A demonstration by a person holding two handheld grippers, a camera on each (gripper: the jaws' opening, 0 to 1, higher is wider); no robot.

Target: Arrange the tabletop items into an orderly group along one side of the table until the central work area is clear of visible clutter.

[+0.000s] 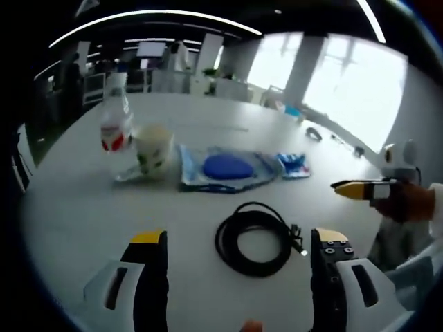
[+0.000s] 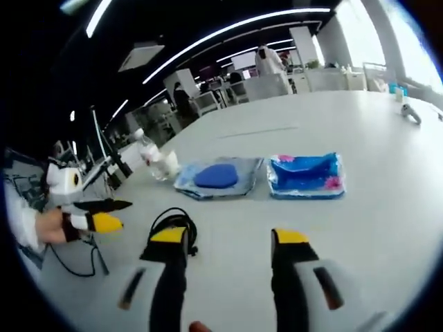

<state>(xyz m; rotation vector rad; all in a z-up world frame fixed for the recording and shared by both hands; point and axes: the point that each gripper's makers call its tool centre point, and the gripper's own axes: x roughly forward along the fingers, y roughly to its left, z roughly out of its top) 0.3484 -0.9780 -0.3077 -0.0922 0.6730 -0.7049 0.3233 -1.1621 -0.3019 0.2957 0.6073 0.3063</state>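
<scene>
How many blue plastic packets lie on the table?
2: the packet with the blue disc lies nearer the bottle; the blue-and-pink packet lies beside it, on the side away from the bottle.

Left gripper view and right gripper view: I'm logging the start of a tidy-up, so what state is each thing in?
Left gripper: open, empty, over the cable.
Right gripper: open, empty.
Cable: coiled, flat on the table.
Bottle: upright, cap on.
Cup: upright, beside the bottle.
Blue disc: lying flat on a clear bag.
Blue packet: lying flat.
</scene>
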